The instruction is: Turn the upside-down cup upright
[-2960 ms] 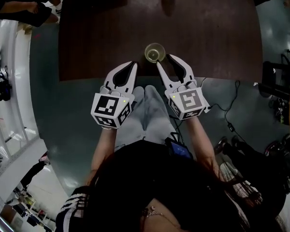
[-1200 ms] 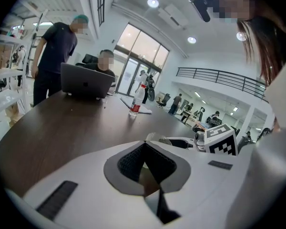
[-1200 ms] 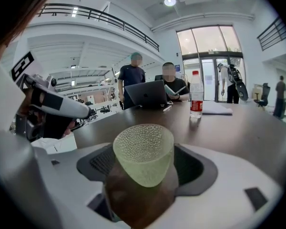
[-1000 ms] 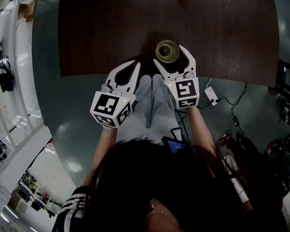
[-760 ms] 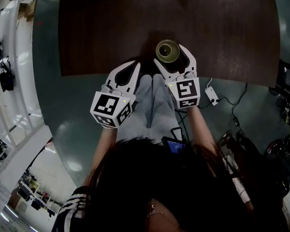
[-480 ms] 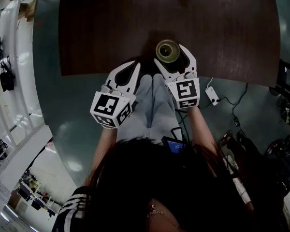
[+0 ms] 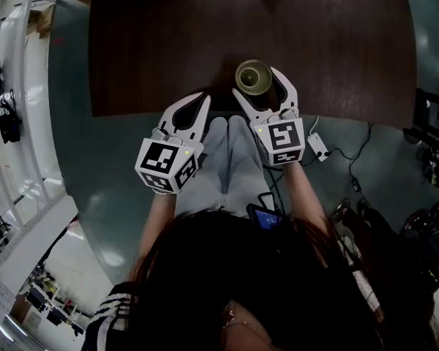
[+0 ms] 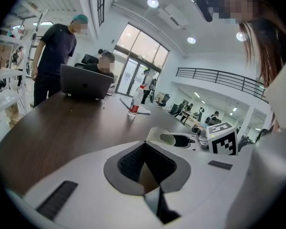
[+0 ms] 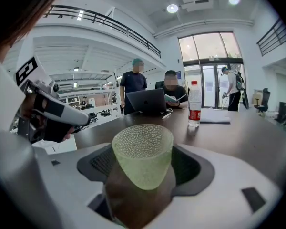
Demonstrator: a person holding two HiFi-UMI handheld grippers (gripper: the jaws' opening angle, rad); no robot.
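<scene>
A pale green dimpled glass cup (image 7: 253, 77) stands mouth up near the front edge of the dark wooden table (image 7: 146, 42). My right gripper (image 7: 256, 81) has one jaw on each side of it, and the pads meet the cup's (image 9: 143, 156) rim on both sides. My left gripper (image 7: 203, 101) is shut and holds nothing, hovering at the table edge a little left of the cup. From the left gripper view (image 8: 145, 166) the cup (image 8: 161, 137) shows to the right, inside the right gripper's jaws.
A water bottle (image 9: 194, 106), papers (image 9: 219, 116) and a laptop (image 9: 145, 100) sit at the table's far end, where two people (image 8: 55, 56) are. A white adapter with a cable (image 7: 318, 146) lies on the floor at the right.
Three seconds ago the cup stood just beyond the right gripper's tips; now it sits between the jaws. Over the last second neither gripper nor the cup has visibly moved.
</scene>
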